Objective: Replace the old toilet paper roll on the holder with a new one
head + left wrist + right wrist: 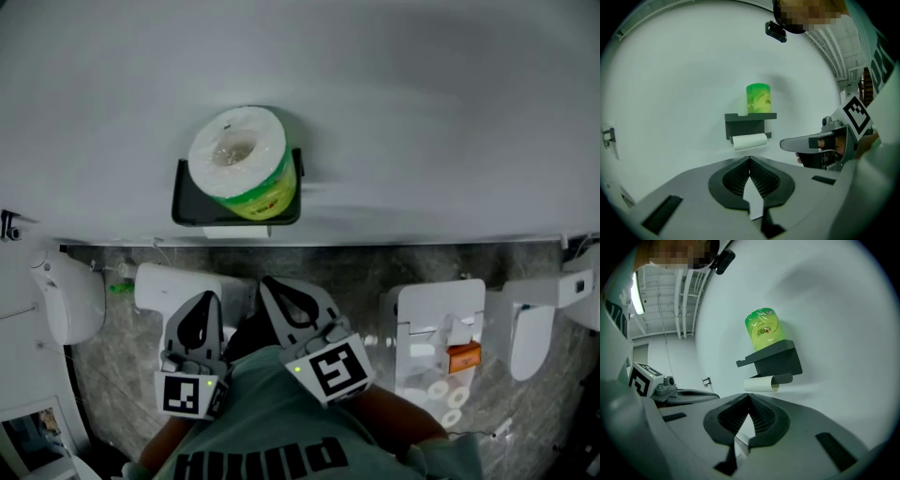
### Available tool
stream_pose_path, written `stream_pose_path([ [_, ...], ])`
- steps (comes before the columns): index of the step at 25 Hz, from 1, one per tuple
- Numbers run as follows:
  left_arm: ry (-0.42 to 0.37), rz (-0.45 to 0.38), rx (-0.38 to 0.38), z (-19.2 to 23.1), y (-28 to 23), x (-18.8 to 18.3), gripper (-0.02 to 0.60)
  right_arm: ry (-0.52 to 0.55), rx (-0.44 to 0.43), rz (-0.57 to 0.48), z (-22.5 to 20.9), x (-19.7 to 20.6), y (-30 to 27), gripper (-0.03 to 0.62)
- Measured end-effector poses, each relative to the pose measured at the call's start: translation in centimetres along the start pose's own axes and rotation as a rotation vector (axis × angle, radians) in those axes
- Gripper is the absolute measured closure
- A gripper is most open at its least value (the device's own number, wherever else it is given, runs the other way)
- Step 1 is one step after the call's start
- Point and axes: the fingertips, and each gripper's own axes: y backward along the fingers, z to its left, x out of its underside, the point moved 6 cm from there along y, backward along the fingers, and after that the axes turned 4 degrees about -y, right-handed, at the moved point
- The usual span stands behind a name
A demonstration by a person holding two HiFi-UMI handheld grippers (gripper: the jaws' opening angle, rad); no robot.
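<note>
Left gripper (750, 159) and right gripper (750, 397), both clenched empty, hang short of the wall holder (184, 202), whose top shelf parks the wrapped new roll (239, 161) within reach above the spent old roll (750, 140) under its front edge.

Plain white wall (422, 112) fills most of the head view. Grey marbled floor (366, 272) below it, with white fixtures (439, 323) standing on it, one with an orange part (464, 356). Strip light (636, 296) and pipes (684, 310) overhead. Small bracket (707, 381) on the wall.
</note>
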Motion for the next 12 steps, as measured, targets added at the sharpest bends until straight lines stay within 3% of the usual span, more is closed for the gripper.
stream_pose_path([
  [12,-0.010,-0.036,0.120,2.5,-2.8,-1.1,0.577,-0.019,0.115,-0.018,-0.2,-0.6,-1.9,0.591],
])
